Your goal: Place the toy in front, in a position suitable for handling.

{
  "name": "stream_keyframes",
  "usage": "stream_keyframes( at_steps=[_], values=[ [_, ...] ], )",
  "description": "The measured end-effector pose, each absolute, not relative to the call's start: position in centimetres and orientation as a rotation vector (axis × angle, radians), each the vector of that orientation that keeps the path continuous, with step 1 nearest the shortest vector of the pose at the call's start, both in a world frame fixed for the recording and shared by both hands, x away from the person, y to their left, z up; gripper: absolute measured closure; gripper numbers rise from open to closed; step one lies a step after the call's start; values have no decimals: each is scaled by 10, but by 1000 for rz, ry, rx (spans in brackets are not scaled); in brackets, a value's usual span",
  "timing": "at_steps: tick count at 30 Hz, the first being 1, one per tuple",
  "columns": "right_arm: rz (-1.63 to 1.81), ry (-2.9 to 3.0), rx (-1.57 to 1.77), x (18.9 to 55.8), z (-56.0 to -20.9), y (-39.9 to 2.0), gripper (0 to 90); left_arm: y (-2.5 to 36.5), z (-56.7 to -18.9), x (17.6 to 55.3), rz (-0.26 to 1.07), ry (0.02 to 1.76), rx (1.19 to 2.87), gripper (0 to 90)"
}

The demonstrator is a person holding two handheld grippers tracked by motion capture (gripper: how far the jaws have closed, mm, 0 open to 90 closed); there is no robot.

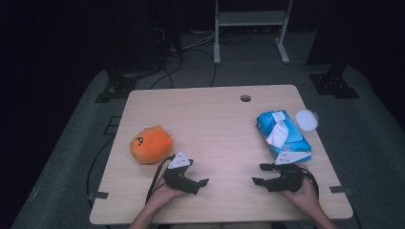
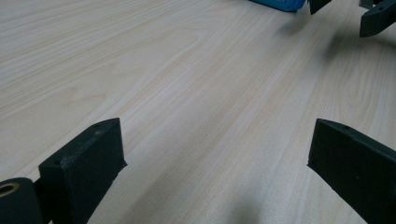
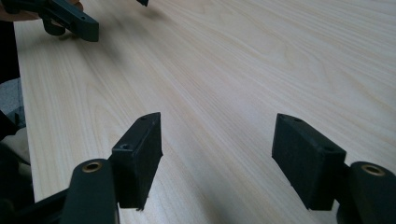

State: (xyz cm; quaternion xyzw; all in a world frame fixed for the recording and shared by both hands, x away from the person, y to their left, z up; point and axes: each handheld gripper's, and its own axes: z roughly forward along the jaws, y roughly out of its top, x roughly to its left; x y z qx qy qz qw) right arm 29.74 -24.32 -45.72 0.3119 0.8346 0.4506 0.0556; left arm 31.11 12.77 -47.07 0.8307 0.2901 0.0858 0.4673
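High view puts the left gripper (image 1: 203, 182) and the right gripper (image 1: 260, 174) low over the near edge of the wooden bench (image 1: 215, 124), each held in a hand, pointing toward each other, both with fingers spread and nothing between them. Farther back, an orange plush toy (image 1: 151, 144) sits just beyond the left gripper at the bench's left side, while a blue pack of wet wipes (image 1: 282, 134) with a white wipe poking out lies just beyond the right gripper, and its round white lid (image 1: 306, 119) rests beside the pack near the right edge.
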Motion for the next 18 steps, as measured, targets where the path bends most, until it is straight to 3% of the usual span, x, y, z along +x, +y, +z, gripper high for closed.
stream_keyframes(
  at_steps=[18],
  values=[
    [1374,2534,943,298,-457,-241,317,136,-451,310,231,701,1989,31]
  ],
)
